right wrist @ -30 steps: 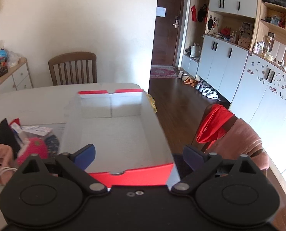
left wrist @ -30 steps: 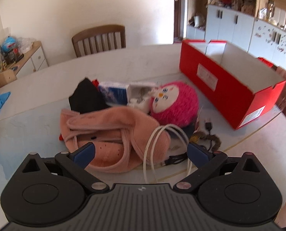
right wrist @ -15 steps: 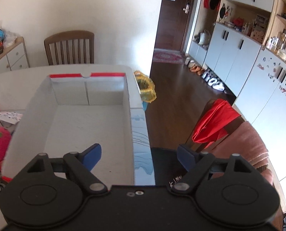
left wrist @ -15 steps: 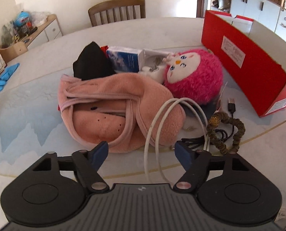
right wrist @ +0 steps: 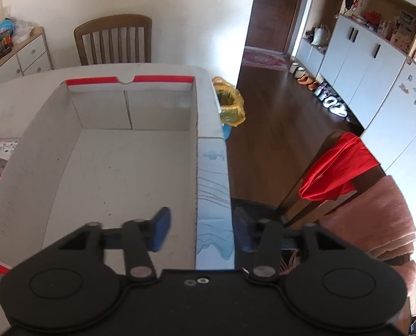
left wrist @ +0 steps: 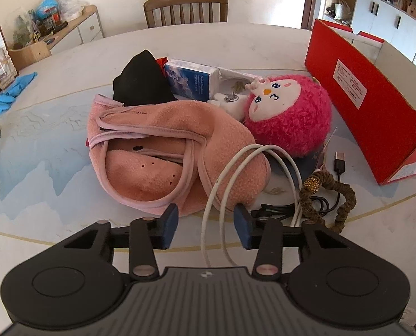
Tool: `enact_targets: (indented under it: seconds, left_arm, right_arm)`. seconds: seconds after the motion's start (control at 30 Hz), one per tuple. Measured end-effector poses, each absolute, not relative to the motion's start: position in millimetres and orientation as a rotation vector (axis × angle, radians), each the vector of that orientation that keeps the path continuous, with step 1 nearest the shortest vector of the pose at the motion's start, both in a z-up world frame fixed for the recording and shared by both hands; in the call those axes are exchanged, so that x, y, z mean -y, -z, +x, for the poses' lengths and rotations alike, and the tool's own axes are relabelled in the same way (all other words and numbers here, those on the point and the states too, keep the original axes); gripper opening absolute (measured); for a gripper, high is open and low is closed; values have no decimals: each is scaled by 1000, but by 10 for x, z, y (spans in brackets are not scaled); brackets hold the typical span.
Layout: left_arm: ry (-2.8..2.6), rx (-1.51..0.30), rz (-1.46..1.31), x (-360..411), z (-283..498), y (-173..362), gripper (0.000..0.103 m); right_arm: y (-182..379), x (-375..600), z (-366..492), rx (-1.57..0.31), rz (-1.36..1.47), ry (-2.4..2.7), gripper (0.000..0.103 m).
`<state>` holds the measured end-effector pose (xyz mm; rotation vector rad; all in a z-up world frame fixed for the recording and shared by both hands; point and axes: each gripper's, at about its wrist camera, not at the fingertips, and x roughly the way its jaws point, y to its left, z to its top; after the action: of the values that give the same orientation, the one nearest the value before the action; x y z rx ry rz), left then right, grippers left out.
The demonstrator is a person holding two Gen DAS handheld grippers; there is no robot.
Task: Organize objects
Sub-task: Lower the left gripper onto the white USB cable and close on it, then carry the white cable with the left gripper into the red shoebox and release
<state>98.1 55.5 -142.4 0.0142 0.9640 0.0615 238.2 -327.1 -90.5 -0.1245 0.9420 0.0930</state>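
Observation:
In the left wrist view a pile lies on the table: a pink fleece garment (left wrist: 163, 151), a pink plush toy (left wrist: 289, 120), a black cloth (left wrist: 140, 81), a blue-and-white box (left wrist: 191, 79), a white cable (left wrist: 247, 179), a black USB cable (left wrist: 339, 165) and a brown bead bracelet (left wrist: 331, 193). My left gripper (left wrist: 205, 225) is open, its jaws on either side of the white cable loop at the garment's near edge. The red box (left wrist: 362, 89) stands to the right. My right gripper (right wrist: 199, 231) is open, straddling the right wall (right wrist: 196, 173) of the box, which is empty inside.
A wooden chair (left wrist: 185, 8) stands at the table's far side, and a sideboard (left wrist: 67, 33) with clutter at the far left. A blue cloth (left wrist: 9, 95) lies at the table's left edge. In the right wrist view a chair with red cloth (right wrist: 339, 168) stands right of the table.
Both grippers have narrowed their jaws. The left has moved down and closer to the pile, around the white cable. The right has shifted right over the box's right wall.

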Motion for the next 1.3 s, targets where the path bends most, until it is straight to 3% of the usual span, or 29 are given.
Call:
enact_targets:
  seconds: [0.13, 0.2, 0.3, 0.47, 0.57, 1.3]
  left_arm:
    - [-57, -979, 33, -538, 999, 1458, 32]
    - [-52, -979, 24, -544, 997, 1458, 31]
    - [-38, -979, 5, -550, 985, 1443, 20]
    - [-18, -968, 9, -515, 961, 1372, 7]
    - [6, -942, 27, -457, 919, 1285, 5]
    - [178, -730, -25, 98, 848, 57, 3]
  right_arm:
    - [939, 3269, 2387, -957, -128, -95, 22]
    - [947, 3275, 2404, -965, -125, -102, 10]
    - [952, 3253, 2414, -963, -130, -113, 6]
    - [947, 3220, 2421, -953, -151, -121, 5]
    - [949, 3206, 2422, -950, -169, -123, 5]
    - [938, 3307, 2428, -935, -136, -201, 2]
